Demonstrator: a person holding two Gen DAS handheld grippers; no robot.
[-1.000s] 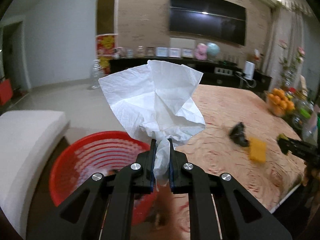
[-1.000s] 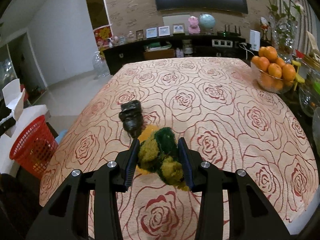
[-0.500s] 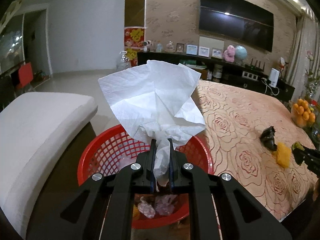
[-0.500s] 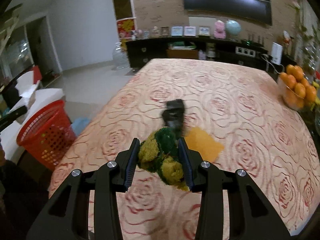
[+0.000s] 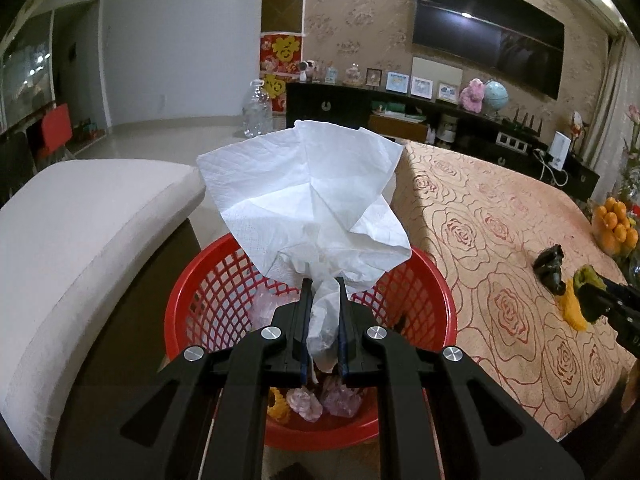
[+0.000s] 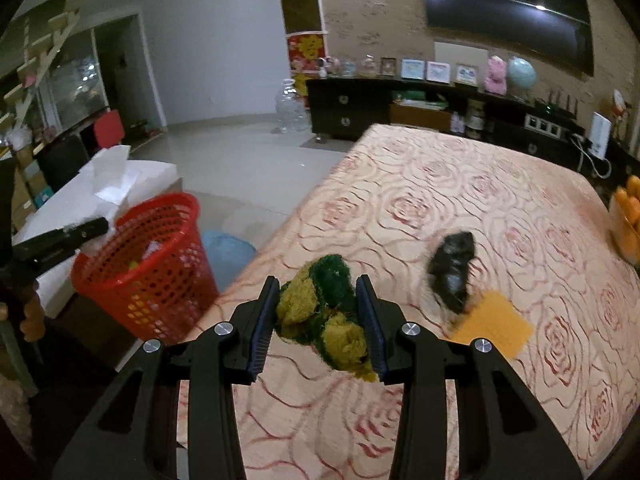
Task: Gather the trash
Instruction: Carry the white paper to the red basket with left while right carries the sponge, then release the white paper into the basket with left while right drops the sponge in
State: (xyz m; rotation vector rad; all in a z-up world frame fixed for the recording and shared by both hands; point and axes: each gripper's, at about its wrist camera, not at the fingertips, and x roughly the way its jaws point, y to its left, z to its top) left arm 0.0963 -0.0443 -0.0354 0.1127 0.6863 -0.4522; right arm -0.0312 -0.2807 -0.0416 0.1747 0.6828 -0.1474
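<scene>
Left gripper [image 5: 323, 292]: pinched tight on the white tissue [image 5: 308, 200], which fans up and out above the fingertips.
Tissue's place: held right over the mouth of the red basket [image 5: 432, 280], clear of its rim.
Red basket: on the floor between a white cushioned seat [image 5: 80, 232] on the left and the table's near-left corner; crumpled pinkish scraps [image 5: 320, 398] and something yellow lie at the bottom.
Right gripper [image 6: 318, 296]: clamped on a green-and-yellow fuzzy wad [image 6: 324, 316], held above the rose-patterned tablecloth [image 6: 460, 184] near the table's left edge.
Left on the table: a crumpled black scrap [image 6: 452, 268] touching a flat orange piece [image 6: 492, 328], just right of the right gripper.
Far right: a bowl of oranges [image 5: 616, 228].
</scene>
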